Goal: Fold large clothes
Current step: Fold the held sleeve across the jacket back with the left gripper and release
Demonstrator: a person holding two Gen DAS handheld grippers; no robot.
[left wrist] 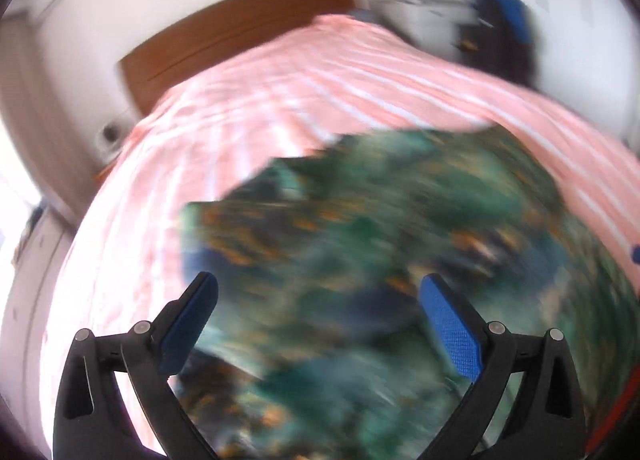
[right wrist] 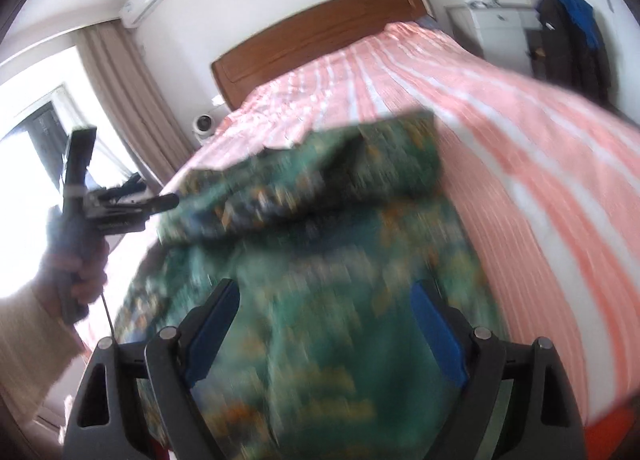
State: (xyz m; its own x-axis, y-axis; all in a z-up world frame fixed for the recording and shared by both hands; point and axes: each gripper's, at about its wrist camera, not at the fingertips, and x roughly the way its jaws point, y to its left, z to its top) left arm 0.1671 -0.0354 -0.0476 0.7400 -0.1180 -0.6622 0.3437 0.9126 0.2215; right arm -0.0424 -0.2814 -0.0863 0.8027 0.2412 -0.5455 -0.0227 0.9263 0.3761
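The garment (left wrist: 380,260), a green patterned cloth with orange flecks, lies spread on the striped pink bedspread (left wrist: 280,100), filling the space ahead of and beneath both pairs of jaws. In the left wrist view the left gripper (left wrist: 320,324) has its 2 blue-padded fingers (left wrist: 450,332) spread wide, with cloth showing below the gap and nothing pinched between them; the picture is motion-blurred, so the cloth's near edge is hard to trace. Ahead of these jaws the garment's far edge runs ragged across the bedspread, and beyond it the stripes stretch bare to the headboard (left wrist: 240,32). The right gripper (right wrist: 326,324) is likewise spread wide over the cloth and grips nothing. Ahead of its jaws a thick fold lies across the garment, its upper edge against bare stripes. Left of that fold, the left gripper (right wrist: 164,202) appears in this view, held in the person's hand (right wrist: 76,260), its tip at the fold's left end; whether it touches is unclear. To the right of the jaws, bare bedspread runs wide to the bed's edge.
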